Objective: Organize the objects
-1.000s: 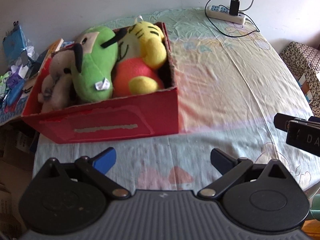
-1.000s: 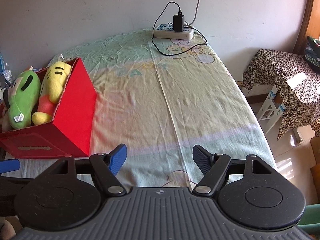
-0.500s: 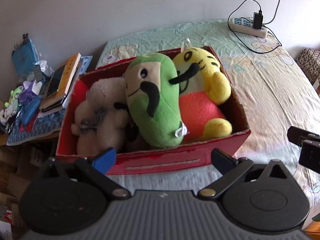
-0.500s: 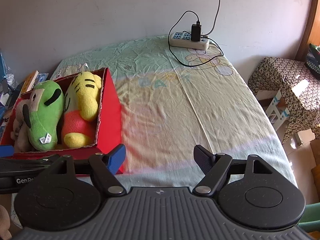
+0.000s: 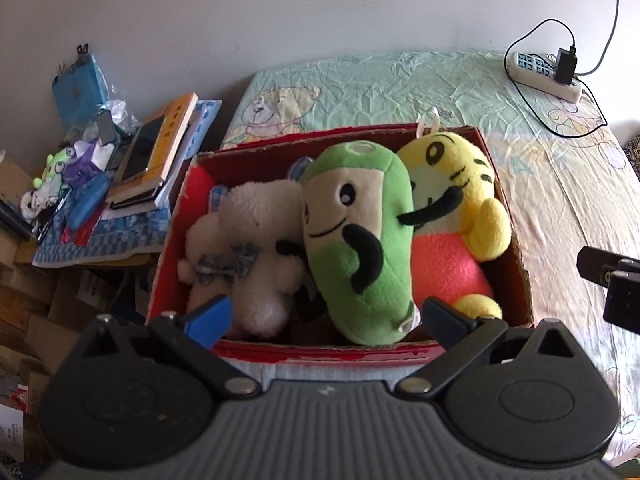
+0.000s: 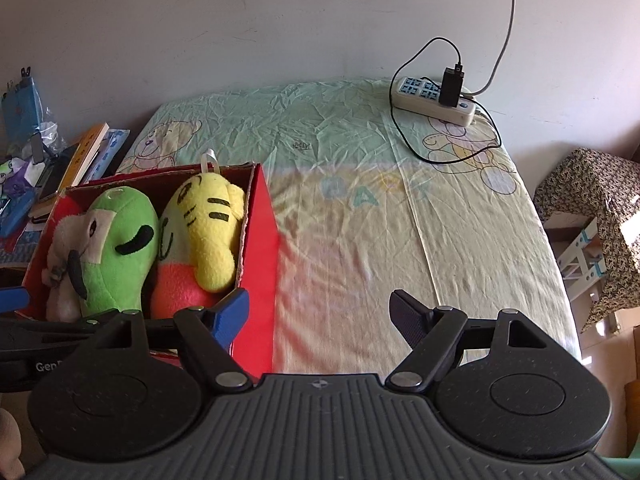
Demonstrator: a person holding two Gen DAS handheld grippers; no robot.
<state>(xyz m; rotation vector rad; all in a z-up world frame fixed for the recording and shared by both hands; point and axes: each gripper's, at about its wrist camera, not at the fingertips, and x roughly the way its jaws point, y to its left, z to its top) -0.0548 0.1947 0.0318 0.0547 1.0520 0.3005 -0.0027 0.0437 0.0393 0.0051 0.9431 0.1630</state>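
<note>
A red cardboard box (image 5: 360, 354) sits at the left end of a bed sheet (image 6: 380, 220). Inside lie a white plush (image 5: 256, 232), a green plush (image 5: 360, 232) and a yellow tiger plush (image 5: 460, 184), packed side by side. My left gripper (image 5: 324, 316) hovers open above the box's near wall, nothing pressed between its fingers. My right gripper (image 6: 320, 308) hangs over the sheet beside the box's right wall (image 6: 260, 264), its jaws opening, with nothing between them. In the right wrist view the green plush (image 6: 116, 256) and yellow tiger plush (image 6: 208, 232) also show.
A power strip (image 6: 432, 96) with a black charger and cable lies at the far end of the bed. Books and clutter (image 5: 160, 148) are stacked left of the box. A stool under patterned cloth (image 6: 592, 208) stands to the right. Cardboard boxes (image 5: 36, 308) sit lower left.
Both grippers have risen and shifted left towards the box, so its contents are seen from above. The right jaws have spread a little wider.
</note>
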